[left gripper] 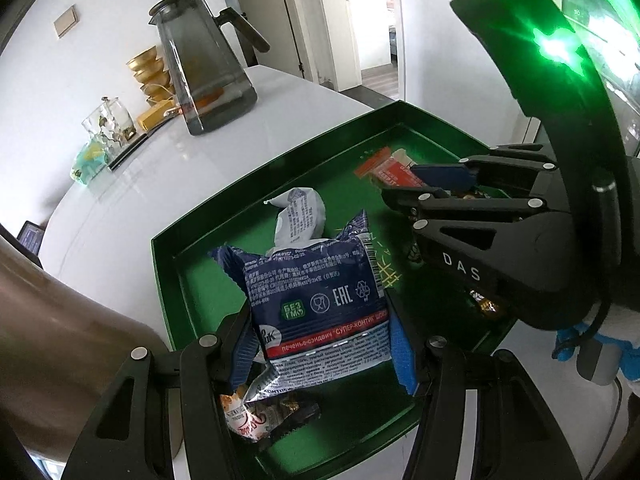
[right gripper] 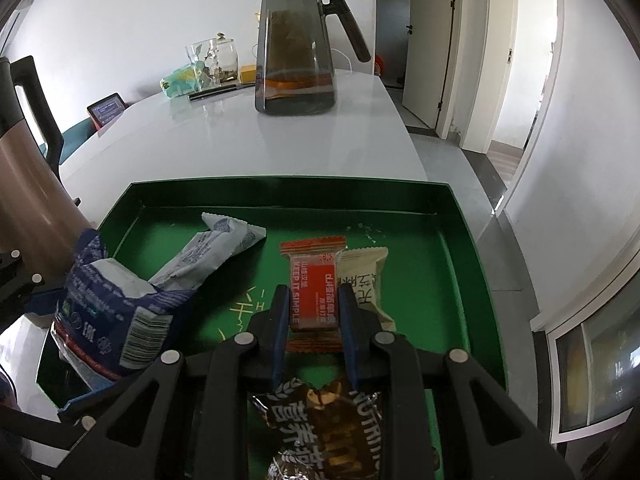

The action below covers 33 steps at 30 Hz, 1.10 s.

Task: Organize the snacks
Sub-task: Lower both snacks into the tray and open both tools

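Left wrist view shows the left gripper (left gripper: pixel 320 344) clamped on a dark blue cookie packet (left gripper: pixel 316 304), which it holds above the near part of the green tray (left gripper: pixel 192 236). The grip is only on the lower part of the packet, so the soft wrapper may slip or twist when it is moved. A grey-white packet (left gripper: pixel 298 216) lies in the tray just behind the blue one and seems to touch it; it could be dragged along. A small orange-and-brown wrapper (left gripper: pixel 256 412) lies right under the left fingers and may be pushed.

The right gripper (right gripper: pixel 314 312) is closed on a red snack bar (right gripper: pixel 314 292) near the middle of the tray. A beige packet (right gripper: pixel 366 280) lies against that bar and may shift with it, and a dark brown packet (right gripper: pixel 320 424) lies under the gripper. Both grippers work close together over the tray, so they may collide.

Beyond the tray, on the white table (right gripper: pixel 224 136), stands a glass pitcher (right gripper: pixel 296 44), well apart. A brown kettle (right gripper: pixel 28 200) stands just beside the tray's left edge and limits the room there.
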Each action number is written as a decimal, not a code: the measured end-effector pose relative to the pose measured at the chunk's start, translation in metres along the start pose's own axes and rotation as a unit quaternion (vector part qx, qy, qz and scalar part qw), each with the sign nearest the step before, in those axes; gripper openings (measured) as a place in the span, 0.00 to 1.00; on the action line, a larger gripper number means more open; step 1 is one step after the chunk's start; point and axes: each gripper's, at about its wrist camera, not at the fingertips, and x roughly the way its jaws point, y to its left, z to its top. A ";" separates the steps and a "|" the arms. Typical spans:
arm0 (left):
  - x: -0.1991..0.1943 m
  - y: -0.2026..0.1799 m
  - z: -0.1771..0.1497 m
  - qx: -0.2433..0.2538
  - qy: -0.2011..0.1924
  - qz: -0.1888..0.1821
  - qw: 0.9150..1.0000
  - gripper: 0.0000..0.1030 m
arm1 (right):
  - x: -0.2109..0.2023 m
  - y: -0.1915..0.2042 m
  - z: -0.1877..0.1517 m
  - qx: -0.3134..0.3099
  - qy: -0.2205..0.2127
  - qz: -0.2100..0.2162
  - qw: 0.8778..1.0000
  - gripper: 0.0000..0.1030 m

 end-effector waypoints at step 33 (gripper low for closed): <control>-0.023 0.011 0.001 -0.015 -0.031 0.008 0.999 0.61 | -0.022 0.018 0.006 0.001 -0.021 0.001 1.000 1.00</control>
